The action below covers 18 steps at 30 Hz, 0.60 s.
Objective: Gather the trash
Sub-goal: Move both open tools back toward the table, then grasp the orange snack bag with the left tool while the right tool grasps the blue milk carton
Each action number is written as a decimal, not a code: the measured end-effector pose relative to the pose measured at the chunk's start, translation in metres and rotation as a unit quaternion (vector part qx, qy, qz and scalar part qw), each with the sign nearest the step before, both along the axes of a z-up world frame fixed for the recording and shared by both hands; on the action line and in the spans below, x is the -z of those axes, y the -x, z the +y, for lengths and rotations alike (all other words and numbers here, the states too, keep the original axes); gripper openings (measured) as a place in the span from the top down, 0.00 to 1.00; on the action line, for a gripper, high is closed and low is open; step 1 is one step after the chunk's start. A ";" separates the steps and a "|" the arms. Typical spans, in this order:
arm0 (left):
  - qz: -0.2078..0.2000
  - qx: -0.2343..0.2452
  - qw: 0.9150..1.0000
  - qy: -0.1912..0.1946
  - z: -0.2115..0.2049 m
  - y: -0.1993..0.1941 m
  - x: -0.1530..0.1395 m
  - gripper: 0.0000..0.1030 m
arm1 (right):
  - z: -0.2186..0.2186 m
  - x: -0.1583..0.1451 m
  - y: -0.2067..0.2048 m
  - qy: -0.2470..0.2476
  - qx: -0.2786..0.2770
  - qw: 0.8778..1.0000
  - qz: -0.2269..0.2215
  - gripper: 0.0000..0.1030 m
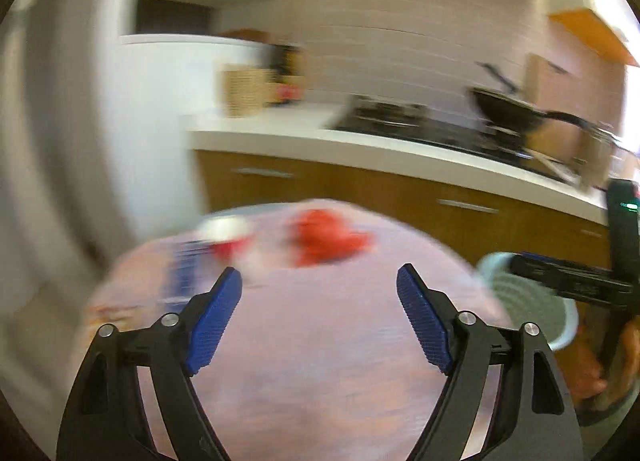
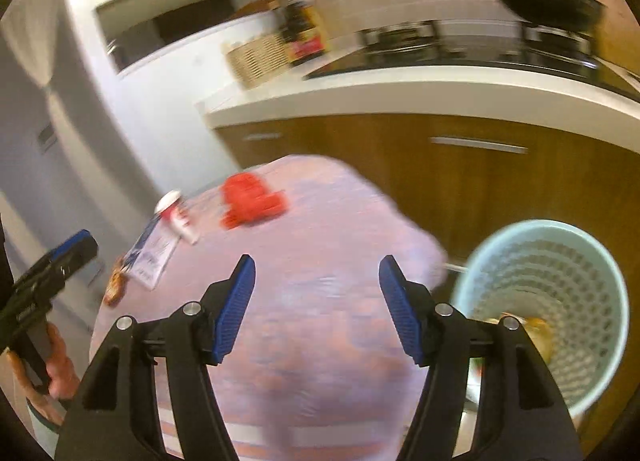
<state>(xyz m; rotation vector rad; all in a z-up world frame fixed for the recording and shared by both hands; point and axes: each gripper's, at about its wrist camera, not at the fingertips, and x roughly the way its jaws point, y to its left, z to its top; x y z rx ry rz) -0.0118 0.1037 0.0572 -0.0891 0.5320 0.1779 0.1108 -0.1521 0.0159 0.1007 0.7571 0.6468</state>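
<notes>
Both views are blurred. A round table [image 2: 320, 341] under a pale pink cloth carries a crumpled red wrapper [image 2: 250, 207], a tipped red-and-white cup [image 2: 176, 215], a blue-and-white packet [image 2: 150, 257] and a brown scrap [image 2: 116, 285] at its left edge. My right gripper [image 2: 317, 261] hovers open over the cloth, nothing between its blue pads. My left gripper [image 1: 318, 273] is also open and empty above the table, with the red wrapper [image 1: 328, 241] and cup [image 1: 226, 235] beyond it. A pale green mesh bin [image 2: 560, 301] stands to the right of the table with some trash inside.
Behind the table runs a white kitchen counter [image 2: 400, 97] with wooden cabinet fronts, a hob, a black pan [image 2: 548, 1], a woven basket [image 2: 258, 55] and a dark bottle. A white wall stands on the left. The bin [image 1: 532, 301] sits close to the table's right edge.
</notes>
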 end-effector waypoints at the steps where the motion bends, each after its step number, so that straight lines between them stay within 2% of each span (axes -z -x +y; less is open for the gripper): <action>1: 0.002 -0.030 1.000 -0.001 0.022 0.010 0.003 0.23 | 0.015 0.000 0.001 0.003 -0.014 1.000 0.001 0.41; 3: 0.010 -0.073 0.997 0.000 0.055 0.021 0.009 0.21 | 0.038 0.002 0.004 0.006 -0.039 0.999 0.008 0.41; 5: 0.026 -0.141 0.990 -0.011 0.095 0.030 0.021 0.20 | 0.064 0.001 0.012 0.012 -0.068 0.998 0.006 0.41; 9: 0.054 -0.209 0.976 0.025 0.161 0.042 0.054 0.20 | 0.128 -0.003 0.026 0.035 -0.114 0.993 -0.011 0.35; 12: 0.065 -0.212 0.974 0.054 0.192 0.038 0.073 0.22 | 0.170 -0.002 0.036 0.043 -0.135 0.990 -0.014 0.35; 18: 0.088 -0.195 0.971 0.104 0.213 0.021 0.099 0.22 | 0.233 0.001 0.046 0.048 -0.150 0.987 -0.013 0.35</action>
